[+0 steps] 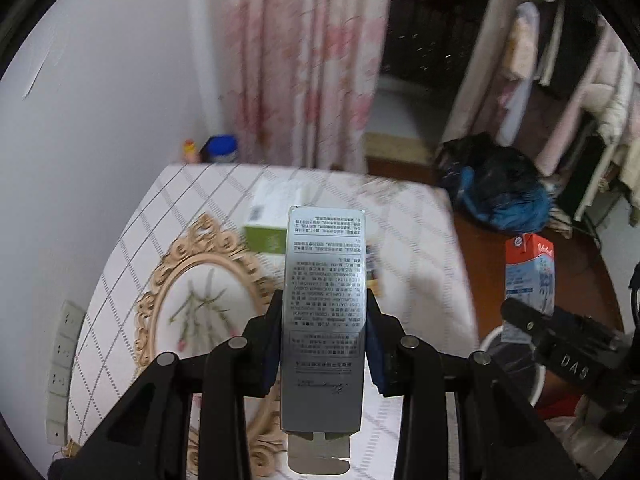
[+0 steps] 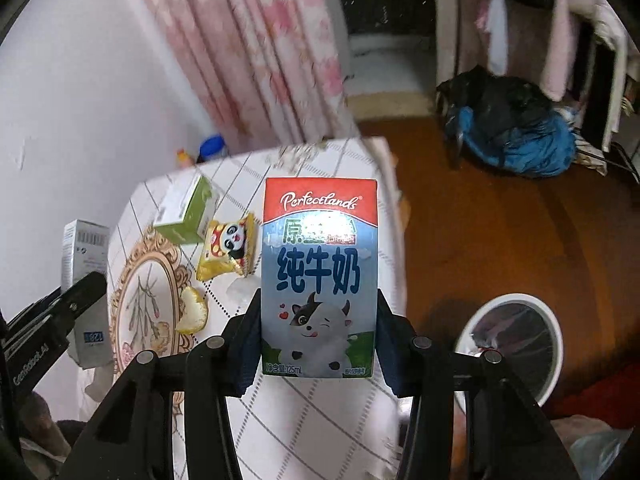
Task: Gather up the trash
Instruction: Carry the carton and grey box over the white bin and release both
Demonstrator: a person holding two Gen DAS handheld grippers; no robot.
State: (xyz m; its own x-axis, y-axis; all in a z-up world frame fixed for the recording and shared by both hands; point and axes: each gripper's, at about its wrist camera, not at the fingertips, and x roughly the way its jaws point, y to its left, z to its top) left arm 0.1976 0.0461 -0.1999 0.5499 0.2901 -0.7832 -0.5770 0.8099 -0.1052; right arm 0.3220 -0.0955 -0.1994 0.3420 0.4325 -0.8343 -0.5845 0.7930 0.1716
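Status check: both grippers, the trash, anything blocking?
Left gripper shut on silver box. Right gripper shut on milk carton. White bin on floor, path open.

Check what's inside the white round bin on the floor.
The white round bin has a clear liner, with something dark and crumpled and a bit of red inside. Its near side is hidden behind the right gripper, which grips the blue-and-red milk carton.

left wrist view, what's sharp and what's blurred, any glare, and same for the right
Left wrist view: the silver box in the left hand-held gripper is sharp with a soft sheen, while the table and curtain are motion-smeared. Right wrist view: the milk carton is crisp, with glare washing out its upper lettering; the curtain is blurred.
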